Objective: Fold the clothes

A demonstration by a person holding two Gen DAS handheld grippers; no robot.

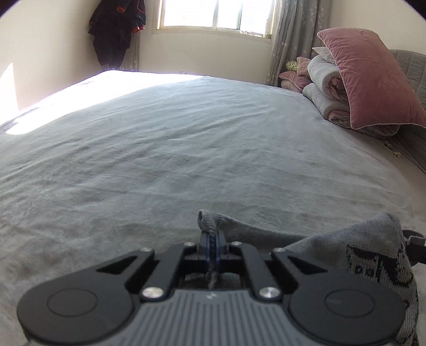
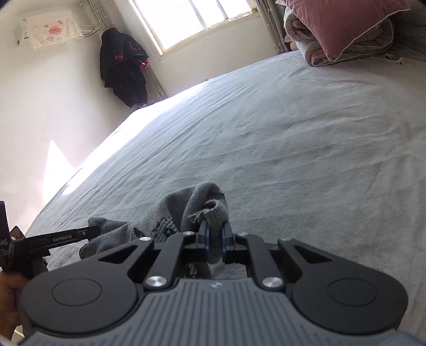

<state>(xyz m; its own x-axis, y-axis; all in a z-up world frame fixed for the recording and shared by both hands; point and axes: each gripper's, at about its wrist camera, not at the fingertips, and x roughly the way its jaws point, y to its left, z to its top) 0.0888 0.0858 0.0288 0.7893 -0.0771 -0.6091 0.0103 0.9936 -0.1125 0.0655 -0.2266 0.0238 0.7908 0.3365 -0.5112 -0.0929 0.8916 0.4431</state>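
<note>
A grey knitted garment (image 1: 372, 252) with a dark woven pattern hangs between the two grippers above the bed. My left gripper (image 1: 211, 239) is shut on a ribbed edge of it, which sticks up past the blue pads. In the right wrist view my right gripper (image 2: 215, 234) is shut on another bunched edge of the same grey garment (image 2: 186, 202). The left gripper (image 2: 90, 231) shows there at the lower left, clamped on the cloth, with a hand (image 2: 10, 298) on its grip. The rest of the garment droops below the grippers, out of sight.
A wide bed with a grey sheet (image 1: 186, 149) stretches ahead. Pink pillows (image 1: 370, 79) and a rolled grey quilt (image 1: 324, 85) pile at its right end by the headboard. Dark coats (image 1: 117, 32) hang in the corner beside a bright window (image 1: 215, 13).
</note>
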